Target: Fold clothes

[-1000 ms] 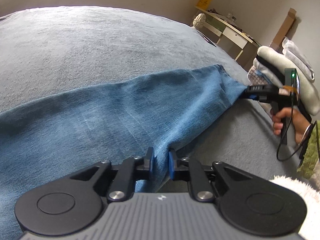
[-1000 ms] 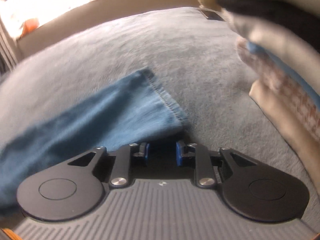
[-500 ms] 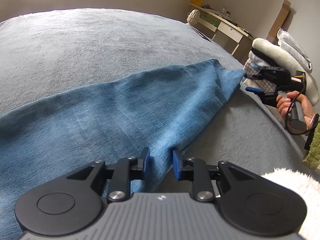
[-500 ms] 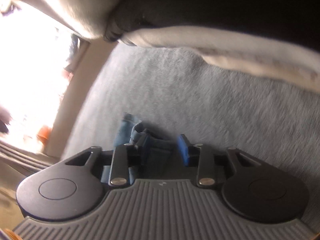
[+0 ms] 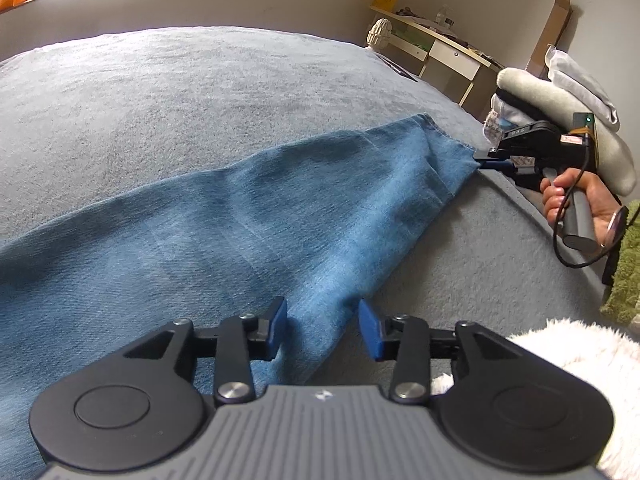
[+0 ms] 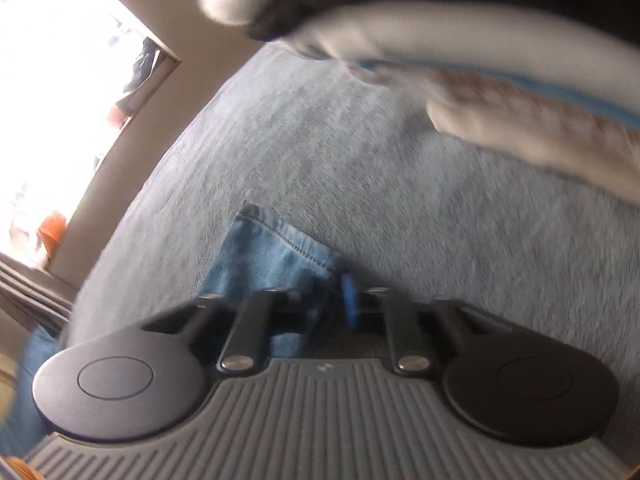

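Observation:
A pair of blue jeans (image 5: 248, 224) lies stretched across the grey bed cover (image 5: 180, 92). My left gripper (image 5: 323, 326) is open, its blue pads either side of the jeans' near edge without pinching it. My right gripper (image 5: 482, 160) shows at the right of the left wrist view, shut on the hem corner of the jeans leg. In the right wrist view, which is blurred, the right gripper (image 6: 334, 300) is closed on the stitched hem (image 6: 288, 244).
A stack of folded clothes (image 5: 560, 116) sits at the right edge of the bed, close above the right gripper (image 6: 480, 92). A white fluffy item (image 5: 572, 352) and a green towel (image 5: 624, 272) lie at the near right. A desk (image 5: 436, 48) stands by the wall.
My left gripper opened and let go of the jeans' edge. My right gripper rolled sideways, opened, then closed on the hem corner again.

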`<state>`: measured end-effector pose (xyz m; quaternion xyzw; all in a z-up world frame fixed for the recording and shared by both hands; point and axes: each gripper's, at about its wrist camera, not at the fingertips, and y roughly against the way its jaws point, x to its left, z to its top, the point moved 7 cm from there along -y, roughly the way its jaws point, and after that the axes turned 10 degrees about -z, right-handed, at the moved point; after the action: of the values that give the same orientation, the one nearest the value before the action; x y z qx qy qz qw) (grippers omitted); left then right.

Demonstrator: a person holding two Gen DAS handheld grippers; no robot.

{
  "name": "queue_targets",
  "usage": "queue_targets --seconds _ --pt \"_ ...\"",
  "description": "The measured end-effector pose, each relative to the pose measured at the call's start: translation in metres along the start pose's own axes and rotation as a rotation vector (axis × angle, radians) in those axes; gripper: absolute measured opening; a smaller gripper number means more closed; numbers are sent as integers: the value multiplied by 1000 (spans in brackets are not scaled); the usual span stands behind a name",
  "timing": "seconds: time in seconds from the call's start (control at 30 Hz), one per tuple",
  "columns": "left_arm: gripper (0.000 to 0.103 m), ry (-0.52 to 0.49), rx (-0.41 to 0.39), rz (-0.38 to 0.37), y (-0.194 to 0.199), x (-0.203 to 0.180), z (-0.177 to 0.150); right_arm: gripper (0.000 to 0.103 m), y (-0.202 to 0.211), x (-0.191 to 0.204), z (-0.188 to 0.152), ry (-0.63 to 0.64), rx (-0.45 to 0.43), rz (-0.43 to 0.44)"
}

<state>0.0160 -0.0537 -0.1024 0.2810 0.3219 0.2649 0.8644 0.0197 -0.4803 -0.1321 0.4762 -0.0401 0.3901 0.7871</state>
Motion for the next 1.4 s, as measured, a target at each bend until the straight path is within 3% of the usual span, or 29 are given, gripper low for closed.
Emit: queue_targets --seconds 0.2,0.33,0.4,0.5,0.57,0.8,0.87,1.0,1.07,1.17,1.3,1.33,1.4 --pt "43 39 -22 -6 7 7 0 7 -6 3 0 125 -25 -79" --pt "46 62 -18 8 11 12 -1 26 7 3 3 184 -75 -135" --pt "47 72 -15 18 12 14 -1 26 26 8 5 212 -146 -142" --pt "47 87 -9 33 15 18 -3 27 55 39 -14 385 -206 -56" --pt "44 98 -6 44 16 20 -4 26 64 76 -53 641 -162 75" --pt "45 26 17 107 11 12 -8 22 68 126 -162 1263 -25 304" --pt "46 8 21 115 11 11 -9 22 51 108 -132 1195 -56 206" --pt "49 2 23 107 12 10 -11 22 23 50 -39 874 -117 -64" --pt "54 3 26 99 12 8 -11 23 28 41 -21 826 -146 -112" --pt "57 6 28 90 13 7 -11 23 49 68 -37 859 -165 32" --pt "60 9 30 87 12 5 -9 21 53 113 -94 1015 -66 257" --pt "61 6 31 86 12 5 -9 21 52 120 -105 1047 -47 291" --pt "61 2 34 86 11 4 -10 21 37 119 -111 1085 -38 263"
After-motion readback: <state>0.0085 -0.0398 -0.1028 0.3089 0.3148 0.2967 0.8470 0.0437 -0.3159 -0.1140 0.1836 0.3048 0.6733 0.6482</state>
